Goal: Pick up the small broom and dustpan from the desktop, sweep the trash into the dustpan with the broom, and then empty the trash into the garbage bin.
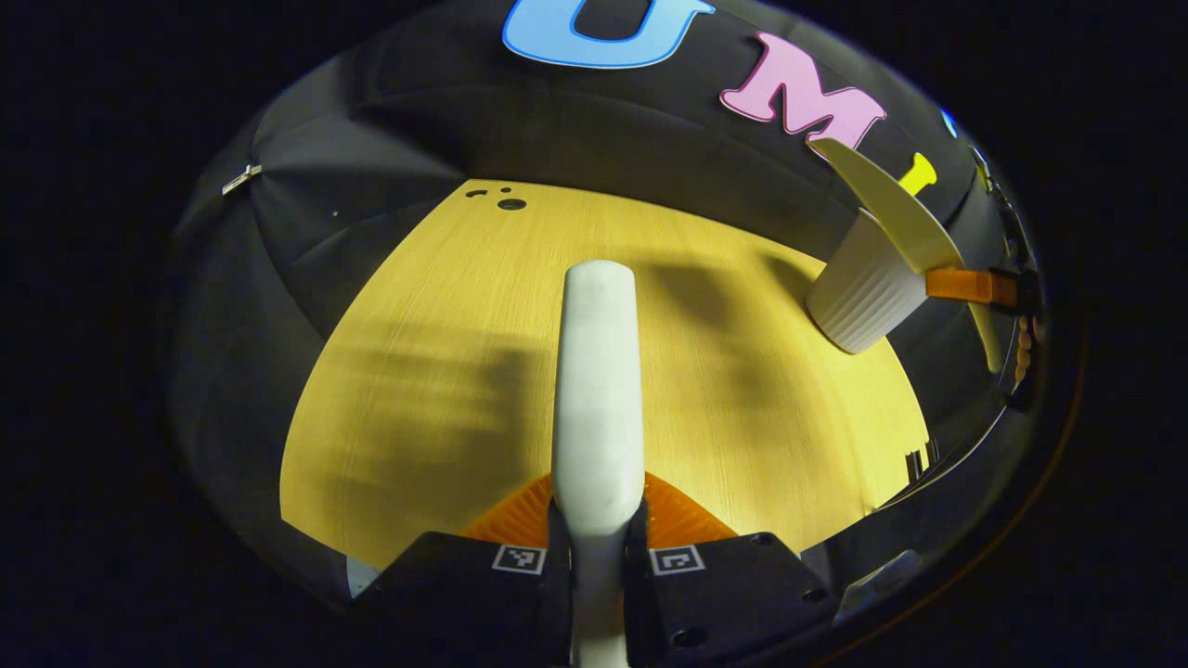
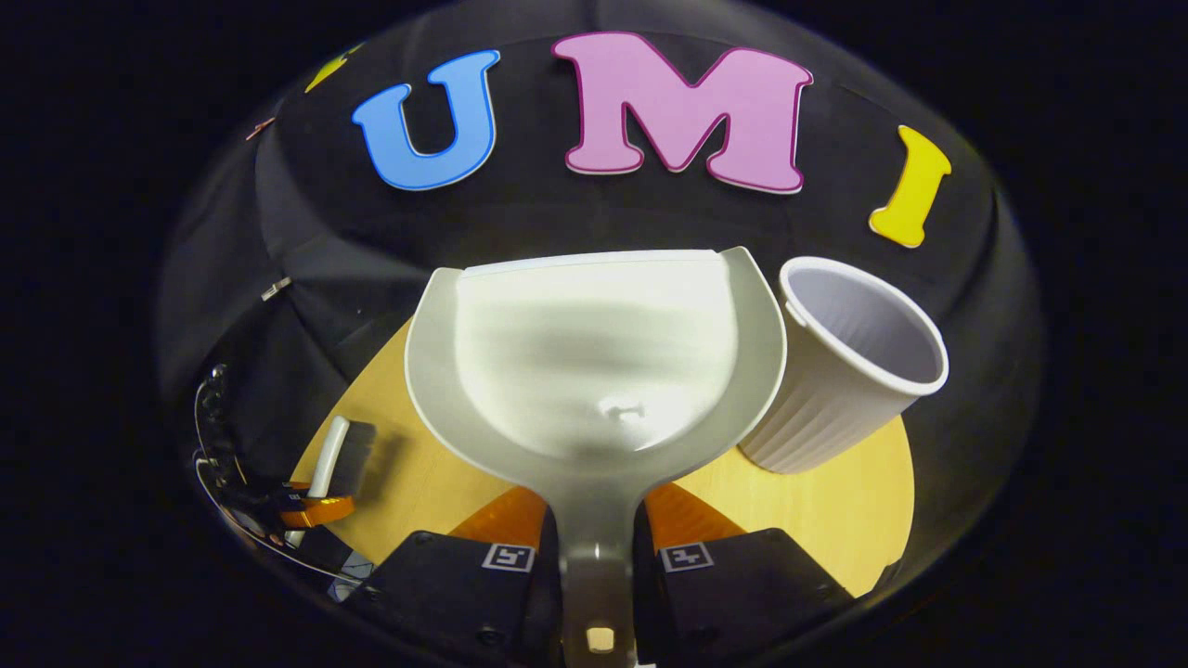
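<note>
You are holding the dustpan point(image 2: 594, 353) lifted by its handle in the right gripper point(image 2: 599, 566), just left of the bin point(image 2: 849, 371); tipping off-line risks spilling. The left gripper point(image 1: 599, 557) is clamping the broom point(image 1: 599, 390).

No readable text, labels or numbers anywhere.

White broom handle point(image 1: 596, 390), pale grey dustpan point(image 2: 594, 362), white ribbed bin point(image 2: 849, 371), yellow wood-grain desktop point(image 1: 445, 371).
</note>
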`<state>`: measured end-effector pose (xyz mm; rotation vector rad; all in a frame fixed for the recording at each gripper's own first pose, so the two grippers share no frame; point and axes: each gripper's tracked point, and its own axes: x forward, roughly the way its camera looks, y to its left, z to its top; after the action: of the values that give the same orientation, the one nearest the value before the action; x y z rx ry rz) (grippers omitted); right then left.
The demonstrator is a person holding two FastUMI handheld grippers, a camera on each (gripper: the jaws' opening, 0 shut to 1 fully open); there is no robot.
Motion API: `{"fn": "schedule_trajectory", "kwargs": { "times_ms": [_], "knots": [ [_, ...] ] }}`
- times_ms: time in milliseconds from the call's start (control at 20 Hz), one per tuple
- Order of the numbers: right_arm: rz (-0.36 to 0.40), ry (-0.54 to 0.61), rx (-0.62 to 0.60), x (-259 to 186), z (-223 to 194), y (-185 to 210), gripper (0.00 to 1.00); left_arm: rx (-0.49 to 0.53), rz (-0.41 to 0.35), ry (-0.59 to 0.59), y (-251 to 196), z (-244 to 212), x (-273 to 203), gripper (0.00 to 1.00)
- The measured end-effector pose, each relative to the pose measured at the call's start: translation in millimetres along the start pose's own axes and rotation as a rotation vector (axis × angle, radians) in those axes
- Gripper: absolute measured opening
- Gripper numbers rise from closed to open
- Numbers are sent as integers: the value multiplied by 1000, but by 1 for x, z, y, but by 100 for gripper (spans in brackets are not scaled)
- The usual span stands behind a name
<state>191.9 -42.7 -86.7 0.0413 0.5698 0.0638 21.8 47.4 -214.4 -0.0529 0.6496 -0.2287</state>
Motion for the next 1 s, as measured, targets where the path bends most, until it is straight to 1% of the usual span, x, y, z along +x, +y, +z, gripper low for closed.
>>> {"fn": "schedule_trajectory", "kwargs": {
  "times_ms": [50, 100, 150, 200, 300, 450, 500, 550, 600, 650, 800, 950, 1000],
  "knots": [
    [5, 26, 11, 6, -18, 5, 34, 8, 3, 7, 0, -1, 4, 24],
    [11, 57, 26, 11, -34, 9, 31, 14, 5, 18, -1, -3, 9, 27],
    [18, 86, 45, 17, -52, 13, 31, 18, 7, 28, -2, -4, 14, 24],
    [22, 114, 61, 22, -67, 16, 34, 22, 7, 40, -2, -5, 18, 27],
    [11, 164, 73, 33, -99, 19, 34, 35, 15, 59, -2, -4, 28, 27],
    [16, 231, 93, 48, -137, 19, 34, 69, 52, 90, -3, -4, 46, 26],
    [17, 255, 99, 52, -149, 18, 34, 79, 64, 103, -2, -4, 52, 28],
    [11, 279, 99, 57, -160, 18, 34, 89, 82, 118, -1, -5, 58, 27],
    [4, 302, 96, 62, -169, 16, 31, 99, 101, 134, 0, -6, 64, 26],
    [-3, 324, 92, 68, -181, 16, 33, 110, 115, 145, -1, -6, 71, 28],
    [-18, 368, 90, 82, -201, 14, 34, 183, 183, 168, 4, -6, 79, 28],
    [-29, 397, 99, 87, -209, 15, 35, 259, 233, 186, 3, -6, 78, 27],
    [-36, 399, 104, 88, -210, 16, 31, 266, 239, 188, 3, -5, 77, 28]
  ]
}}
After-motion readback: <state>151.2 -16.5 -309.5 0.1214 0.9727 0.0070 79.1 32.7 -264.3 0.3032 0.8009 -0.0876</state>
